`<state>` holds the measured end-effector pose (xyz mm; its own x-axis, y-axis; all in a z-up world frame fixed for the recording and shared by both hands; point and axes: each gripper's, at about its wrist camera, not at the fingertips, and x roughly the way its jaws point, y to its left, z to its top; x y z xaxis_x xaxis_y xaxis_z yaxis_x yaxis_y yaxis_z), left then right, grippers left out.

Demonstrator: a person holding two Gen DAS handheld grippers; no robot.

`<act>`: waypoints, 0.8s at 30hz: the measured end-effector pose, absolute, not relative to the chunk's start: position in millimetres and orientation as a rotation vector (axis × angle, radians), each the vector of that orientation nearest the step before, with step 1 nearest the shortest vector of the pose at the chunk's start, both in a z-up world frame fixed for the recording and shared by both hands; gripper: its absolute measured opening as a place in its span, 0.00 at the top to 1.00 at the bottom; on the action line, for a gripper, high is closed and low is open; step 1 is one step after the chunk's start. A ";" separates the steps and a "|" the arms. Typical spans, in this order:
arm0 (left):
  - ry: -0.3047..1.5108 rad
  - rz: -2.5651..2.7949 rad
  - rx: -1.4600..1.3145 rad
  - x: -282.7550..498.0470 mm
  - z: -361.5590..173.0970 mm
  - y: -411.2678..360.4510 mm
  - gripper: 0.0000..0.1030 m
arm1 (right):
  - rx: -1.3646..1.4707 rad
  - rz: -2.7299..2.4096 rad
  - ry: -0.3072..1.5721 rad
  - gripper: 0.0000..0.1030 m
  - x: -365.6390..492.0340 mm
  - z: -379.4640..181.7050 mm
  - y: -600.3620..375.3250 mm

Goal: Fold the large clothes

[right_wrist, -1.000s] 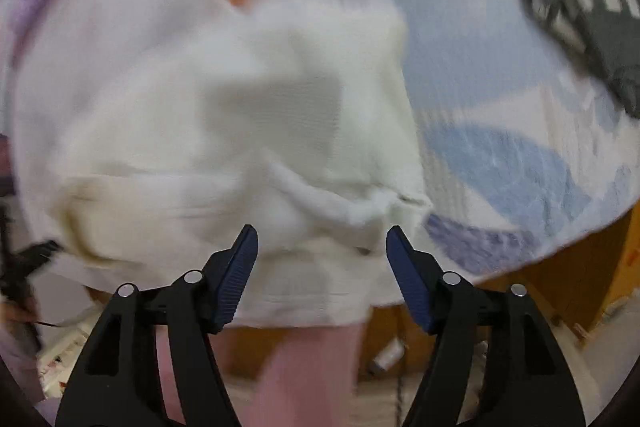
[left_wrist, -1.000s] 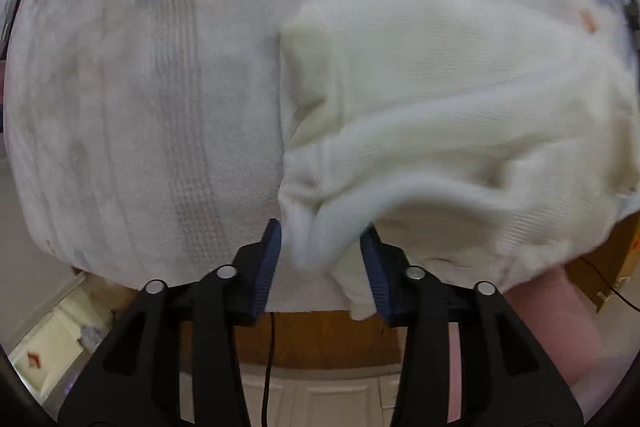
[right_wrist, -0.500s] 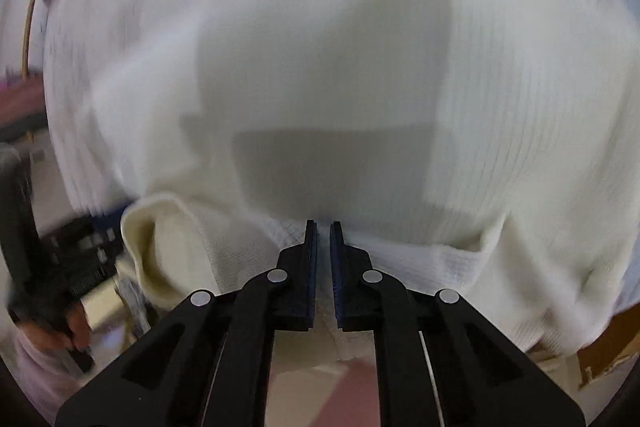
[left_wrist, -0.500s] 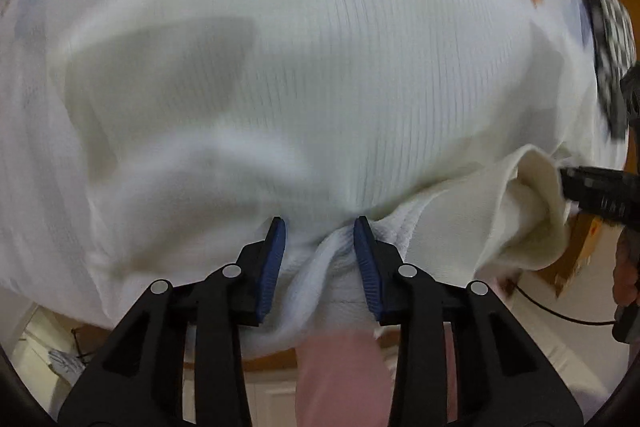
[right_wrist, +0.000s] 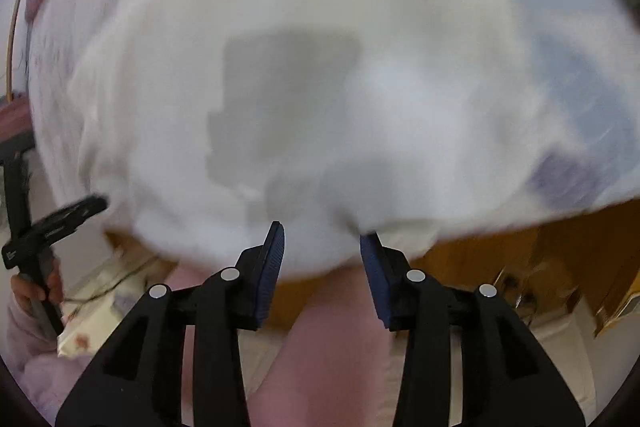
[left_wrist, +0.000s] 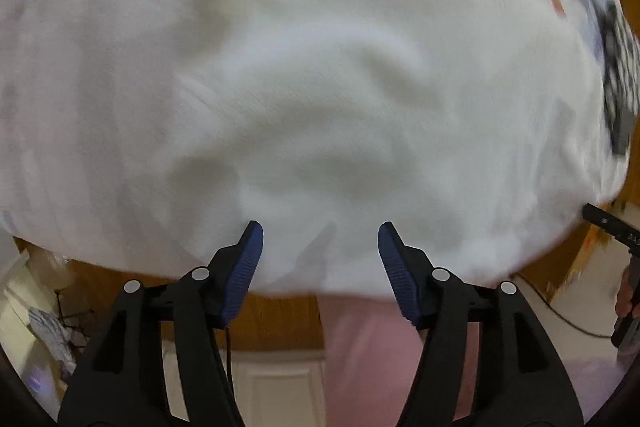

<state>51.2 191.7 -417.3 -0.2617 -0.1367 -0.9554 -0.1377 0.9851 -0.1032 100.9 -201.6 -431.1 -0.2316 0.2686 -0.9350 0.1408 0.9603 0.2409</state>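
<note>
**Garment spread across the counter**

The garment (left_wrist: 320,87) lies on the counter's cloth (right_wrist: 560,27), reaching its near edge. Both hand-held grippers, left (left_wrist: 321,241) and right (right_wrist: 322,241), hover at that edge, the patterned item (left_wrist: 618,79) far right.

Both views smeared by motion. White garment (left_wrist: 320,87) shows no knit texture and no sure outline; its near hem blurs over the bed edge. Patterned bedspread (right_wrist: 568,67) reduced to blue and purple blotches. Dark checkered cloth (left_wrist: 618,83) cut off at the right edge of the left wrist view, too blurred to identify.
</note>
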 end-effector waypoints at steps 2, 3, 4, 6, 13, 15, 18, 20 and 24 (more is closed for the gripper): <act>1.823 0.072 -0.208 61.6 -428.2 209.3 0.41 | 0.282 0.059 1.834 0.89 112.5 -460.4 -218.0; 1.817 0.100 -0.177 62.3 -436.8 213.8 0.41 | 0.265 0.052 1.865 0.95 110.0 -474.2 -218.1; 1.832 0.111 -0.167 60.5 -447.0 216.4 0.43 | 0.255 0.057 1.917 0.96 104.2 -494.0 -218.9; 1.920 0.140 -0.216 51.1 -466.5 217.9 0.44 | 0.263 0.065 1.955 0.96 93.0 -507.5 -218.4; 1.909 0.099 -0.140 42.8 -435.0 194.0 0.41 | 0.160 0.112 2.115 0.71 82.8 -477.2 -219.7; 1.847 0.104 -0.184 62.7 -414.1 212.8 0.31 | 0.154 0.100 2.104 0.41 87.9 -461.7 -232.5; 1.747 0.159 -0.210 99.6 -398.4 228.8 0.11 | 0.286 0.076 1.979 0.34 121.8 -436.1 -257.1; 1.710 0.242 -0.216 128.0 -402.6 242.0 0.11 | 0.400 0.043 1.856 0.28 156.2 -427.7 -272.0; 1.709 0.313 -0.360 171.2 -435.5 260.7 0.10 | 0.471 0.001 1.790 0.23 209.0 -455.2 -283.5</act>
<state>171.2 260.7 -435.5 -0.1524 -0.0616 -0.9864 -0.4077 0.9131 0.0059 209.0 -283.5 -455.2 -0.1943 0.3144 -0.9292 0.3136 0.9175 0.2448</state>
